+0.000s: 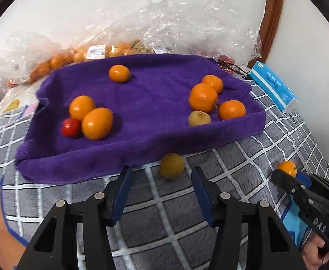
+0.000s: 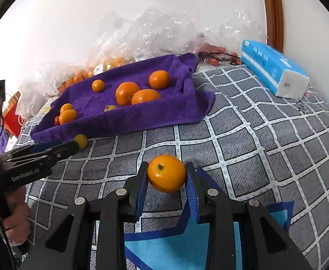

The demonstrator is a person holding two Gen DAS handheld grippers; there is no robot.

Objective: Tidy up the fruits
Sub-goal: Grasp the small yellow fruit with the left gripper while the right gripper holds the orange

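checked blanket point(image 2: 243, 135), mandarin point(image 2: 166, 173) clamped between right gripper point(image 2: 167, 175) fingers point(image 2: 141, 180)

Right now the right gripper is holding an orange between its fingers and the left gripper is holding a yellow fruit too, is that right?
Not quite. The right gripper does hold the orange, but the left gripper is open and empty; the yellow fruit lies on the checked cloth beyond its fingers, as the left wrist view shows.

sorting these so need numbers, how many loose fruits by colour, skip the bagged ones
orange: 7, six on the purple towel and one between the right gripper fingers
yellow-green: 2, one on the towel, one on the checked cover ahead of the left gripper
red: 1
total: 10
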